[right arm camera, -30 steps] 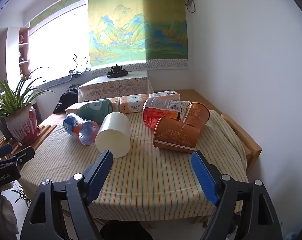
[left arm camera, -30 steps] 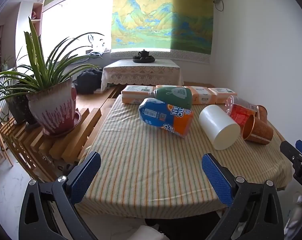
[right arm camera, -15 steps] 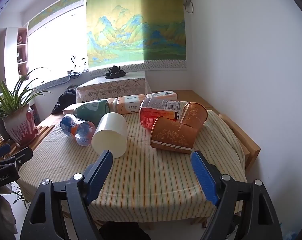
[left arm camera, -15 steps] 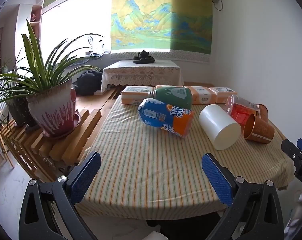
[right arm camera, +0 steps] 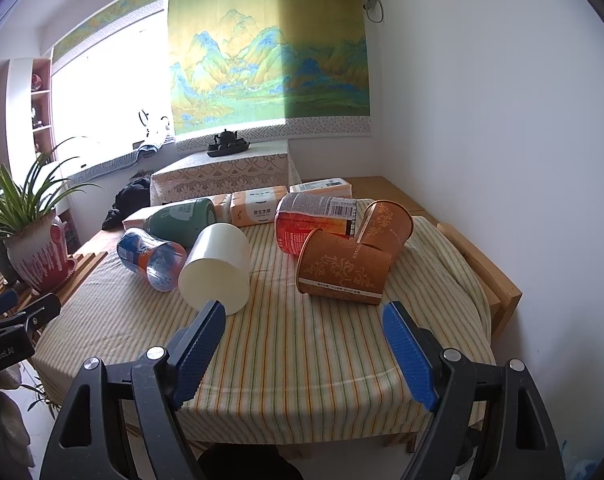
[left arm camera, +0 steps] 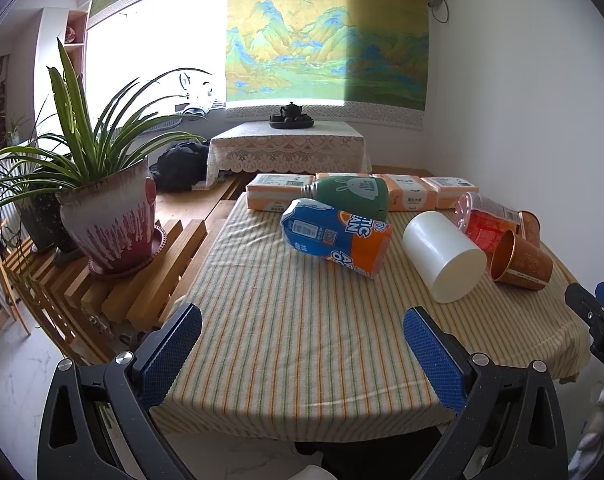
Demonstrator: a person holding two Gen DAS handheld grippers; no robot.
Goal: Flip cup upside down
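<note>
A white cup (left arm camera: 441, 256) lies on its side on the striped tablecloth; it also shows in the right wrist view (right arm camera: 218, 268). Two brown patterned paper cups lie on their sides to its right, the nearer one (right arm camera: 343, 266) in front of the other (right arm camera: 385, 222); the nearer one also shows in the left wrist view (left arm camera: 519, 258). My left gripper (left arm camera: 302, 338) is open and empty above the table's near edge. My right gripper (right arm camera: 303, 334) is open and empty, just short of the white cup and the nearer brown cup.
A blue-orange bottle (left arm camera: 335, 236), a green bottle (left arm camera: 351, 194) and a red bottle (right arm camera: 313, 220) lie on the table (right arm camera: 302, 352). Tissue packs (left arm camera: 280, 192) line its far edge. A potted plant (left arm camera: 106, 216) stands on a wooden rack at left. A white wall is at right.
Both grippers have shifted slightly; in the right wrist view the cups sit a little nearer and lower. Both jaws stay open and nothing on the table has moved.
</note>
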